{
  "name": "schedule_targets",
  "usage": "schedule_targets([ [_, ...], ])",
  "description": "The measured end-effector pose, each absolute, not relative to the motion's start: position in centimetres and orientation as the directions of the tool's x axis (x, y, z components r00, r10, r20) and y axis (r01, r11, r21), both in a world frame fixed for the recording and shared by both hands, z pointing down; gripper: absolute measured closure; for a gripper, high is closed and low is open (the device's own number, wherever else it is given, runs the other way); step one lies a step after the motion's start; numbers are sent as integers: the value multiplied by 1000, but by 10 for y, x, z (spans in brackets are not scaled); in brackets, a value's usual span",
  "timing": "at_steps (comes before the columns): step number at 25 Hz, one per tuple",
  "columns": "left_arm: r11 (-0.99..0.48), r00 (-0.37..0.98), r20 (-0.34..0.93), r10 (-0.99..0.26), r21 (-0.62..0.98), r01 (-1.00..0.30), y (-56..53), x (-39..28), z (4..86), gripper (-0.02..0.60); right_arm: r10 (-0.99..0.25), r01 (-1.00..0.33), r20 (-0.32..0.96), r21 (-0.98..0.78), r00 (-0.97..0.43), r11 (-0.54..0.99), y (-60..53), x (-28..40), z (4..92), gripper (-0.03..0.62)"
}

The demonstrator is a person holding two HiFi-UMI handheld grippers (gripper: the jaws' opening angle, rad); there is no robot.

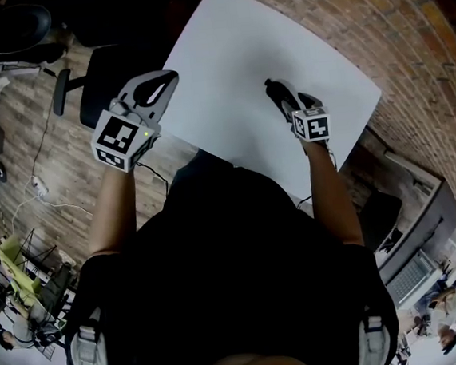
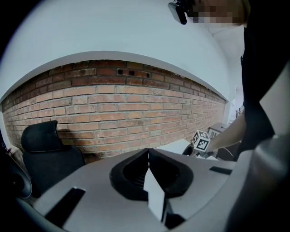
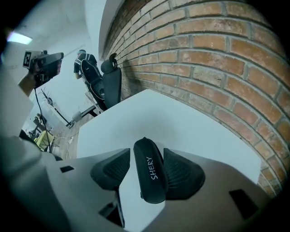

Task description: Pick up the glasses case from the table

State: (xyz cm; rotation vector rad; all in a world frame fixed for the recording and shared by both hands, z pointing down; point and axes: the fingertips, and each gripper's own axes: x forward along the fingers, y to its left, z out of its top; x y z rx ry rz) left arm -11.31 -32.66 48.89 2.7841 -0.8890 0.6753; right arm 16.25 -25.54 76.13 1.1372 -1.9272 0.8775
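Right gripper (image 3: 147,156) - jaws spread, nothing pinched. The glasses case (image 3: 150,171) sits in the gap between the pads, black, lettering up, lying on the white table (image 3: 181,122).

Alignment: the case's long axis runs the same way your jaws point, so the pads face its two long sides. A close would squeeze across its narrow width, which is the grip you want. Its far end pokes just past the pad tips; its near end reaches back toward the throat.

Centring: a sliver of table shows between the case and the pad on the view's left. On the other side the case lies hard by the pad - touching or not, can't tell. It's off-centre, so expect it to slide a little as the jaws come in.

Left gripper (image 2: 148,154) - pads pressed together, empty, held off the table's near-left edge, well apart from the case. Right hand is the one on the job.

Beyond: bare tabletop, then the brick wall (image 3: 217,59) along the far edge; a black chair (image 3: 111,81) at the far corner.

Judgement: case not yet lifted.
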Motion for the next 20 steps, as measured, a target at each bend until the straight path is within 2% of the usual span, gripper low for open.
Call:
schedule_targets([
  [20, -817, 717, 492, -493, 21, -576, -343, -110, 510, 571, -298, -893, 889, -214, -346, 397, -246, 163, 809, 271],
])
